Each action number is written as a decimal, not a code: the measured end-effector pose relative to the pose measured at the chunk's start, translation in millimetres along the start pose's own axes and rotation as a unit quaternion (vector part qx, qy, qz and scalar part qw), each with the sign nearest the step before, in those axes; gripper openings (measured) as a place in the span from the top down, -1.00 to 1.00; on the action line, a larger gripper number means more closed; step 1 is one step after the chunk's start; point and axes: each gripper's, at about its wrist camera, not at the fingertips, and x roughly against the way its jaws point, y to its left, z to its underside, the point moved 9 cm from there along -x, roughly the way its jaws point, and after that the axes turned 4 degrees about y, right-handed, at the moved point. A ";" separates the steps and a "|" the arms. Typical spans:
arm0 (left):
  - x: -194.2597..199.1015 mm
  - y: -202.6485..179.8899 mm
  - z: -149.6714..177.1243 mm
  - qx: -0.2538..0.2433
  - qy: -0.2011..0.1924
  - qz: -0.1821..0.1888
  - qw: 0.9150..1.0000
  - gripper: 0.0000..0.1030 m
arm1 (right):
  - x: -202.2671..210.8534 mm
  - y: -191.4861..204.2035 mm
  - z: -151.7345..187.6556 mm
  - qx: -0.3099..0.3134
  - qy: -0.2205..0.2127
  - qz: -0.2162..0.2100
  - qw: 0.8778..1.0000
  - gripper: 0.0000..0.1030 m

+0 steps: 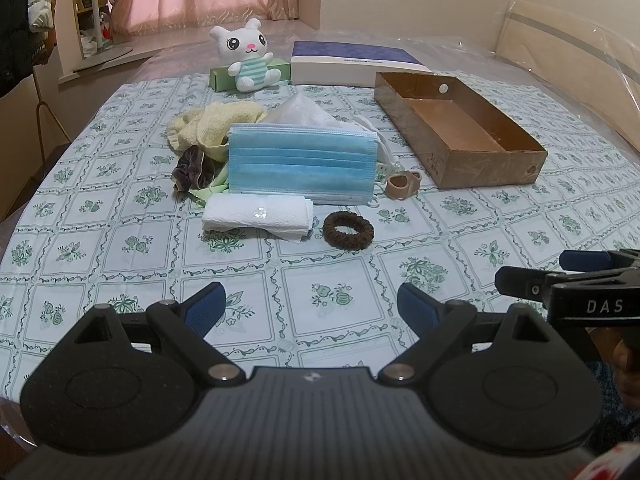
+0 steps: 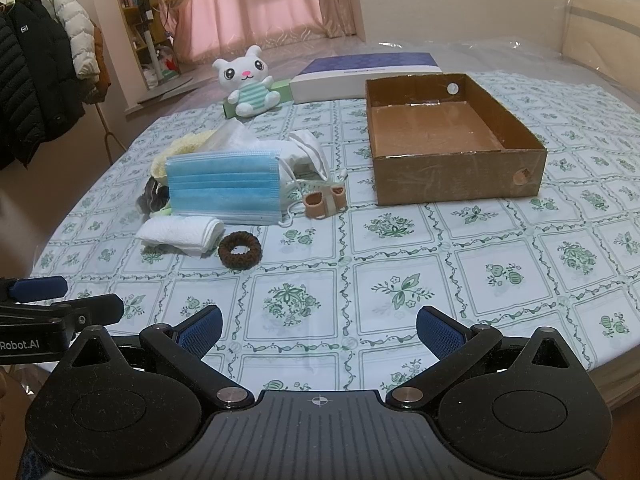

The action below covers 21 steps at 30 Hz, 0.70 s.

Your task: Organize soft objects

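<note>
A heap of soft things lies mid-table: a blue face mask [image 1: 302, 168] [image 2: 224, 188], a folded white cloth [image 1: 256, 214] [image 2: 182, 232], a brown scrunchie [image 1: 348, 230] [image 2: 239, 250], a yellow towel [image 1: 212, 124], a dark velvet scrunchie [image 1: 192, 168] and beige toe separators [image 1: 402, 184] [image 2: 324, 200]. An empty cardboard box [image 1: 492, 160] [image 2: 460, 180] stands to the right of the heap. A white plush bunny [image 1: 250, 60] [image 2: 250, 84] sits at the back. My left gripper [image 1: 312, 304] and right gripper [image 2: 318, 330] both hover open over the near tablecloth, holding nothing.
A purple-and-white flat box [image 1: 356, 64] [image 2: 364, 74] and a green carton [image 1: 218, 78] lie behind the heap. Jackets [image 2: 40, 80] hang on a rack at the left. Plastic sheeting [image 1: 580, 60] covers the surface beyond the patterned tablecloth [image 2: 400, 248].
</note>
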 end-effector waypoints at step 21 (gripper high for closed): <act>-8.3 5.5 5.6 0.001 0.001 0.000 1.000 -0.78 | -1.0 -0.3 -1.1 0.000 0.001 -0.001 1.000 -1.00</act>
